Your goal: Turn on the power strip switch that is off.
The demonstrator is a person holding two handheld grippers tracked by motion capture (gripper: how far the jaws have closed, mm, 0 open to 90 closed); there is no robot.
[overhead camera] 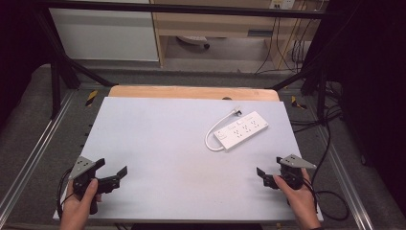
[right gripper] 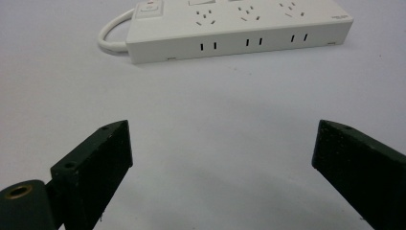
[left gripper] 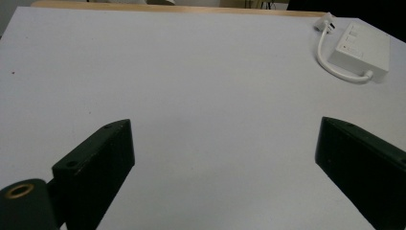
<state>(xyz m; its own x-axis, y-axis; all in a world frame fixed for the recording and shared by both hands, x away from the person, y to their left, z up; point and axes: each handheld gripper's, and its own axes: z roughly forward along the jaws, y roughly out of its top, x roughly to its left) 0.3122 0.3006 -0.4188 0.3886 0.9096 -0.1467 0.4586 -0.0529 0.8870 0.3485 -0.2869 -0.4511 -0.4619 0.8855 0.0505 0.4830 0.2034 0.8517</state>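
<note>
A white power strip (overhead camera: 242,129) with a short looped white cord lies on the pale table top (overhead camera: 158,139), right of centre and turned at an angle. It appears far off at the upper right in the left gripper view (left gripper: 361,48) and close ahead in the right gripper view (right gripper: 234,26), sockets facing up. My left gripper (overhead camera: 112,168) rests near the front left corner, open, nothing between its jaws (left gripper: 222,143). My right gripper (overhead camera: 268,167) sits near the front right edge, also open and empty (right gripper: 222,143), pointing toward the strip.
A wooden board edge (overhead camera: 191,92) runs along the table's far side. Metal frame rails (overhead camera: 28,158) flank the table. Cables (overhead camera: 330,191) trail off the right edge. A cabinet and shelf unit (overhead camera: 210,28) stand on the floor beyond.
</note>
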